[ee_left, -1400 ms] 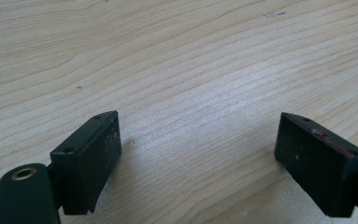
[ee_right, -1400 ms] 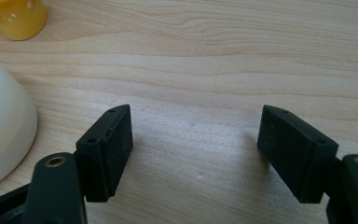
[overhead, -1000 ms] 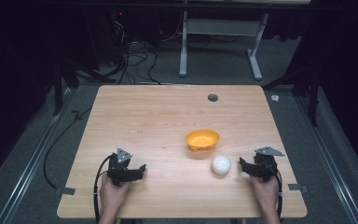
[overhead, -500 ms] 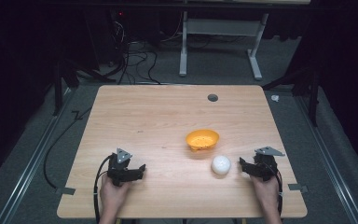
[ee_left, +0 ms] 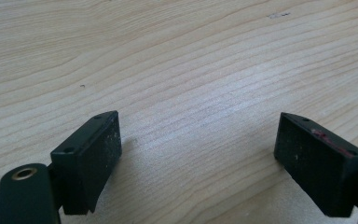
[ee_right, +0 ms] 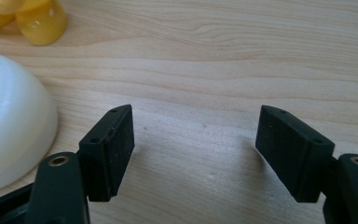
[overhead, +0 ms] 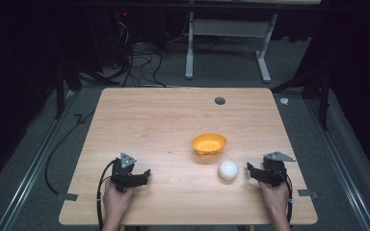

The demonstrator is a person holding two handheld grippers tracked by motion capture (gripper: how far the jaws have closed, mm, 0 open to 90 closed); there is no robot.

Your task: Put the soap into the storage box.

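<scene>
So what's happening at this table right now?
A person holds a gripper in each hand low over the near edge of the wooden table. The right gripper sits beside a white ball, jaws apart with nothing between them, having just been closing a little. An orange bowl stands just beyond the ball. The left gripper is open over bare wood.

One orange bowl (overhead: 209, 144), one white ball (overhead: 228, 170), two tongs on one table (overhead: 164, 115).
</scene>
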